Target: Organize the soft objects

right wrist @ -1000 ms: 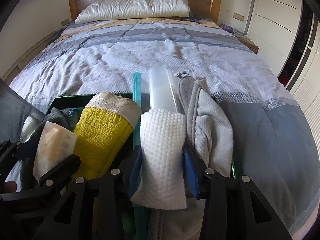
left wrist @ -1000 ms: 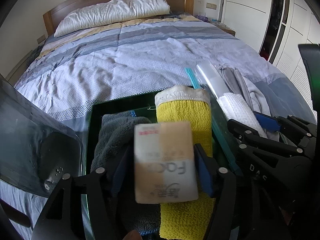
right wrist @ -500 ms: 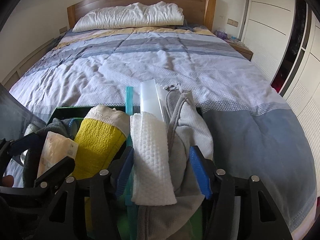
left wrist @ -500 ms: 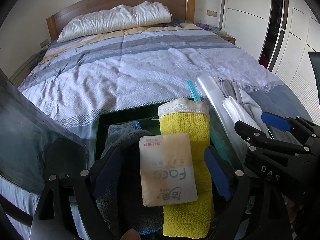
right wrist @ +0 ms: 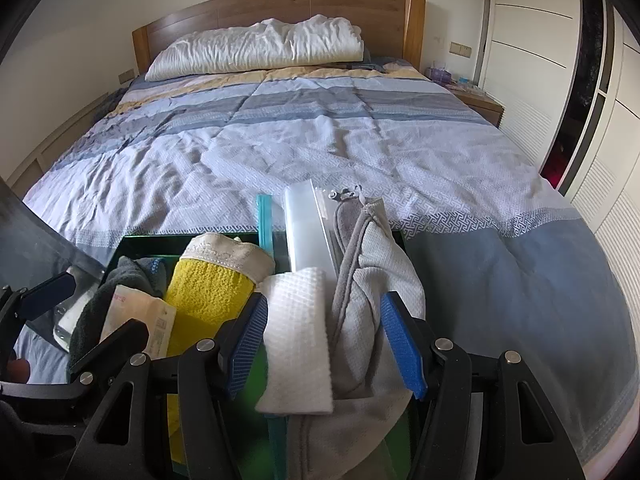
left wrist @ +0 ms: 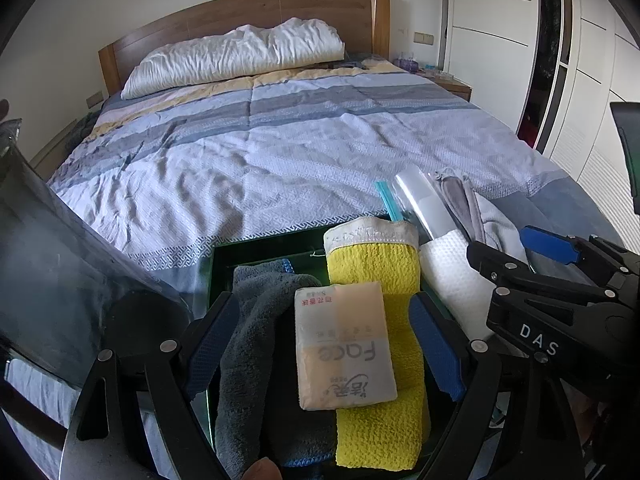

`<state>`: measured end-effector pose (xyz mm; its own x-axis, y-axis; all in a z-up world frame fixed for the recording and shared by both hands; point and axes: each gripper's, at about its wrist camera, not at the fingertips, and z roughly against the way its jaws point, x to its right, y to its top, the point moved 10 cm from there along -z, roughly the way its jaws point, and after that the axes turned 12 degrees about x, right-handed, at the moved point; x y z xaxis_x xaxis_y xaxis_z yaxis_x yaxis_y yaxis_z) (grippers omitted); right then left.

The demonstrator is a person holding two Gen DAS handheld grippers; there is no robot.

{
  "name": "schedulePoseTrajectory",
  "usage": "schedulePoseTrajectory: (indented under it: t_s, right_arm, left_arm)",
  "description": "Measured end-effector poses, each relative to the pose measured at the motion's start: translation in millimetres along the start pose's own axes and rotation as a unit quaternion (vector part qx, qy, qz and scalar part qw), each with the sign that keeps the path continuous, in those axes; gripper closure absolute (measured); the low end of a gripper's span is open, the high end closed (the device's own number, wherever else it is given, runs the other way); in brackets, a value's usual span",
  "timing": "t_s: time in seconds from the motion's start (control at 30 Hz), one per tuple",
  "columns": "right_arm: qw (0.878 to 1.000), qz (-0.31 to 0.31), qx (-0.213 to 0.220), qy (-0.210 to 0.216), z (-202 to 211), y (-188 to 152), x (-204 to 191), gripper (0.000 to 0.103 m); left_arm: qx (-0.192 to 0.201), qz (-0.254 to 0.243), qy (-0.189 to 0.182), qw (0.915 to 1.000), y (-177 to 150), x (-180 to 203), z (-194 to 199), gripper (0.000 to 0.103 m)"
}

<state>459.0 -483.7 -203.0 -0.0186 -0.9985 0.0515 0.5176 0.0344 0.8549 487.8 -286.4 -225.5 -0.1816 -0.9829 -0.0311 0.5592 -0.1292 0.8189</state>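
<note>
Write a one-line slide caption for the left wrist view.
Open left gripper above a tissue pack lying on yellow and grey towels in a bin on the bed.

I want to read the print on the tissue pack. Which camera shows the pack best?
The left wrist view: the tissue pack lies face up between the open left tongs, on the yellow towel, with its print visible upside down. The right wrist view shows only its slanted edge, partly hidden behind the left tongs.

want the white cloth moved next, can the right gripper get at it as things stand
Probably yes. The right gripper is open, and the white waffle cloth lies between its fingers, uncovered on top. The grey cloth lies between them too, so closing might pinch both.
</note>
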Motion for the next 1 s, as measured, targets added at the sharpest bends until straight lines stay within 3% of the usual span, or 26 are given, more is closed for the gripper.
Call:
schedulePoseTrajectory:
  t_s: [0.23, 0.4, 0.5, 0.8, 1.0]
  right_arm:
    - [1.000, -0.004, 0.013, -0.006, 16.2, 5.0, 2.6, 0.043]
    - [0.999, -0.015, 0.031, -0.019, 41.4, 10.9, 10.3, 0.024]
    - [0.998, -0.028, 0.040, -0.030, 58.7, 12.1, 16.9, 0.019]
    - [0.993, -0.053, 0.080, -0.064, 132.8, 13.0, 27.1, 0.000]
    - [0.990, -0.068, 0.105, -0.068, 191.2, 2.5, 18.9, 0.000]
  left_arm:
    - [0.010, -0.001, -0.008, 0.9999, 8.5, 4.0, 12.2, 0.020]
    - [0.016, -0.008, -0.024, 0.9995, 12.9, 9.6, 28.5, 0.019]
    - [0.022, -0.011, -0.031, 0.9992, 15.6, 10.4, 43.4, 0.012]
    - [0.032, -0.004, -0.063, 0.9975, 11.9, 9.0, 95.9, 0.012]
    - [0.027, 0.019, -0.080, 0.9962, 0.6, -10.3, 137.3, 0.012]
